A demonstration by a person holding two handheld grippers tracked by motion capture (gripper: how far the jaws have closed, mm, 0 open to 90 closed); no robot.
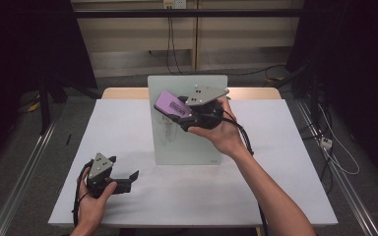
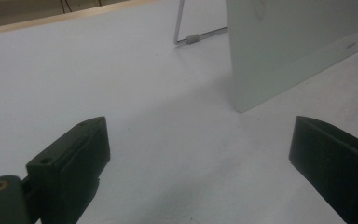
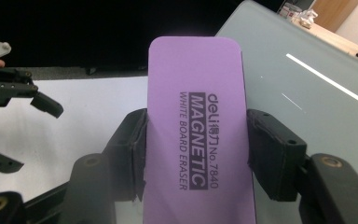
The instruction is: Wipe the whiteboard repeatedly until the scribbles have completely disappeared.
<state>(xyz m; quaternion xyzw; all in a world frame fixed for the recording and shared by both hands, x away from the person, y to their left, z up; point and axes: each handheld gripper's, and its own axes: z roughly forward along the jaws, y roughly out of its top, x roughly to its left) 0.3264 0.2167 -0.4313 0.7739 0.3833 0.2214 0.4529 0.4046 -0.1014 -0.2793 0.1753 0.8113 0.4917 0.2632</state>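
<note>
Table (image 1: 128, 196) lit evenly from above; surroundings left dark, side edges of high view nearly black. Soft shadow cast beside upright whiteboard (image 1: 187, 142) base, seen in left gripper view. Left gripper view slightly grainy, near jaws rendered soft. In right gripper view, bright streak of glare reflected on whiteboard surface; print on purple eraser (image 3: 196, 130) kept sharp, background behind left dark, far corner blurred.
</note>
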